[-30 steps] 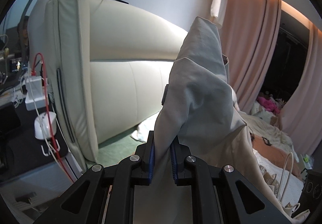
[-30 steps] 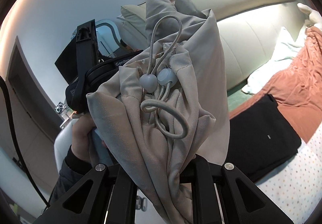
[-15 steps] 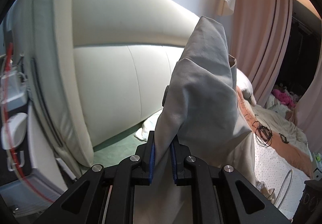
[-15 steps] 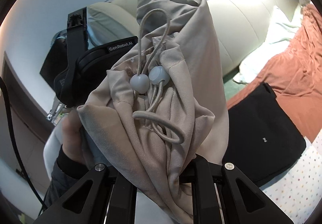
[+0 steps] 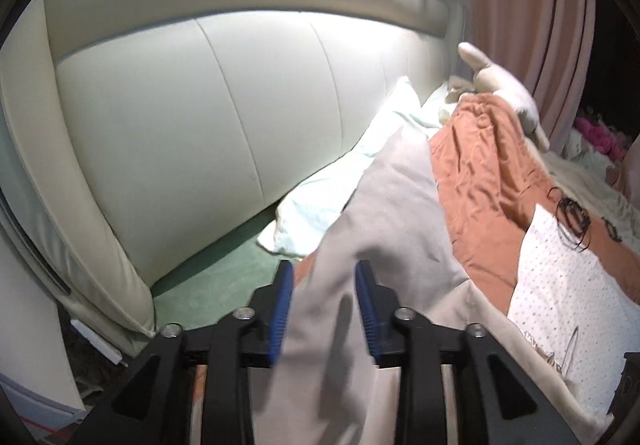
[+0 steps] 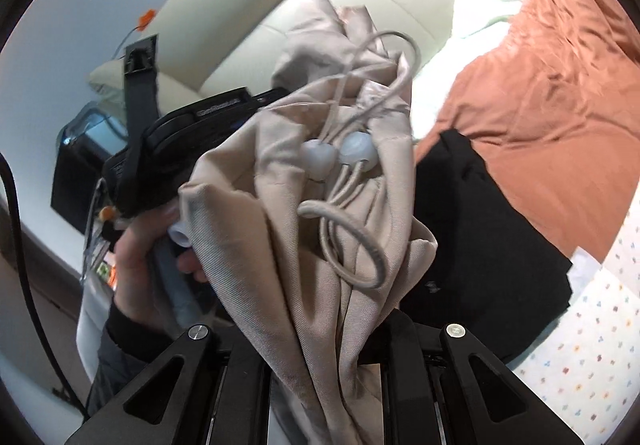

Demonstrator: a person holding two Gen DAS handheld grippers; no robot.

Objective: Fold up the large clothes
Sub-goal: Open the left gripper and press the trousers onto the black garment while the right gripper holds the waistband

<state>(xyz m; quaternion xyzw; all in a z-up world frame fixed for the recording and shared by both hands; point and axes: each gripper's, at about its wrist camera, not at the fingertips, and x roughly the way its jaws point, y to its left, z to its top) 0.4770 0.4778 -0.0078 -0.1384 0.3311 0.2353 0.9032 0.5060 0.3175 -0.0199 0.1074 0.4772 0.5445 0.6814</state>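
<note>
The beige garment [image 5: 380, 245] hangs between the blue pads [image 5: 283, 305] of my left gripper [image 5: 324, 305], whose jaws stand apart; the cloth passes loosely through the gap. In the right wrist view my right gripper [image 6: 324, 329] is shut on a bunched part of the same beige garment [image 6: 304, 245], with its drawcord and two round toggles [image 6: 340, 157] on top. The left gripper body [image 6: 180, 141] and the hand holding it show just left of the bunch.
A cream padded headboard [image 5: 200, 105] rises behind the bed. A rust-orange blanket [image 5: 488, 173], a pale pillow [image 5: 340, 181] and a dotted sheet [image 5: 568, 285] lie on it. A folded black garment [image 6: 480, 237] lies on the bed at right. Pink curtains [image 5: 540, 5] hang far right.
My left gripper's jaws have opened, and the cloth peak it held up has dropped lower. Both views have swung down toward the bed. The right gripper keeps its hold.
</note>
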